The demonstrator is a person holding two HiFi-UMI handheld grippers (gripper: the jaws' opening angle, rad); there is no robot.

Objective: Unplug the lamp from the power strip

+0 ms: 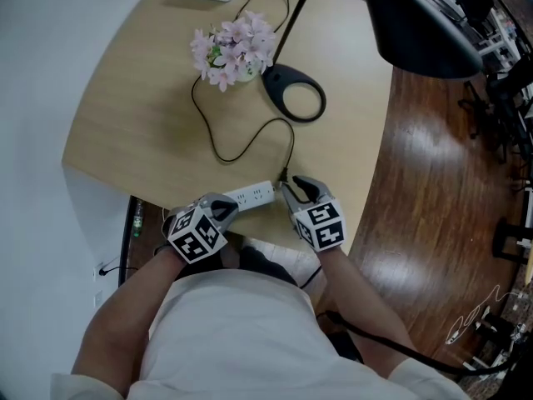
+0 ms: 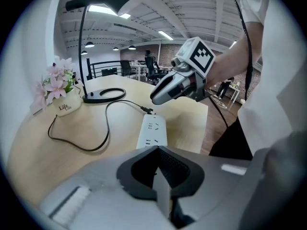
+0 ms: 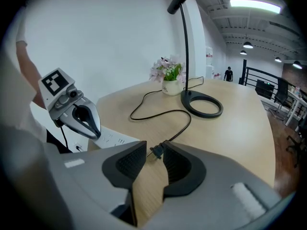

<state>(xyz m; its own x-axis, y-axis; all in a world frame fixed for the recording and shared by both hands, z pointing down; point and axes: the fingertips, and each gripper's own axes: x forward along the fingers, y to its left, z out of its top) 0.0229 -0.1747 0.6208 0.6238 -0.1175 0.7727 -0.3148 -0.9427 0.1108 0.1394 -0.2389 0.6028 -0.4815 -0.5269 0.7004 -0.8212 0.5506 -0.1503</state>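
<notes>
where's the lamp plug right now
Head view, lower centre: the plug is just off the strip's right end, at the tips of the right gripper, whose jaws stand apart.

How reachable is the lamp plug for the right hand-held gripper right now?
Likely yes: the right hand-held gripper has its jaws apart, with the plug right at their tips and nothing between. The power strip lies off to one side.
</notes>
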